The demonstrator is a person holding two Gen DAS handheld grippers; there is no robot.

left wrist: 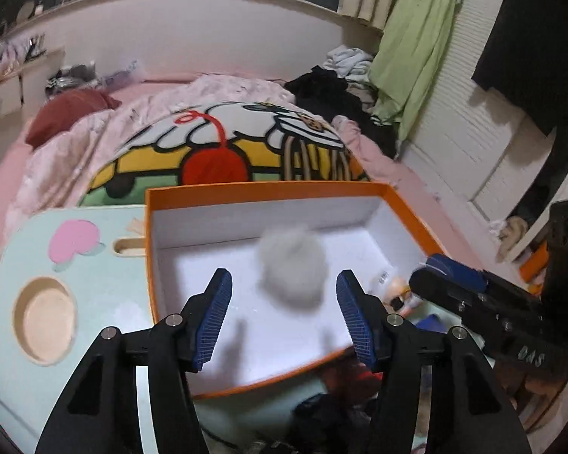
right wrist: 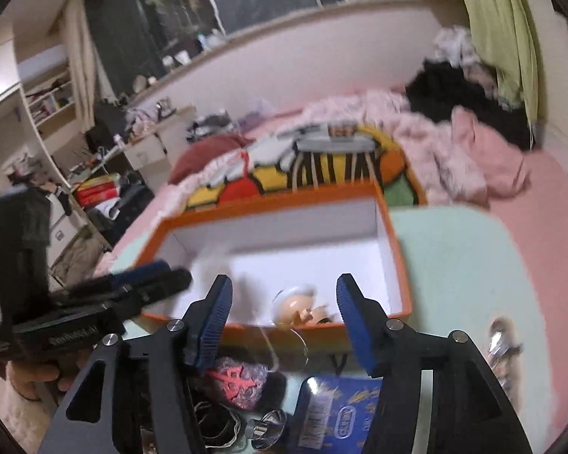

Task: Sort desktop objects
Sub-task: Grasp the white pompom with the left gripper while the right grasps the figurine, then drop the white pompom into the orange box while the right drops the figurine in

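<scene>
Orange box (left wrist: 405,204) on mint tray table (left wrist: 94,302), pink bed (right wrist: 541,219) behind

Both wrist cameras sit close above the mint tabletop (left wrist: 94,302), looking forward and down toward the bed (left wrist: 216,128). The left view looks from the orange box's (left wrist: 269,189) left, the right view from its near right. Both share the box and bed.

Left claw (left wrist: 284,299) black-framed, blue ribbed pads (left wrist: 214,319), silver screws, right claw (right wrist: 284,299) alike
</scene>
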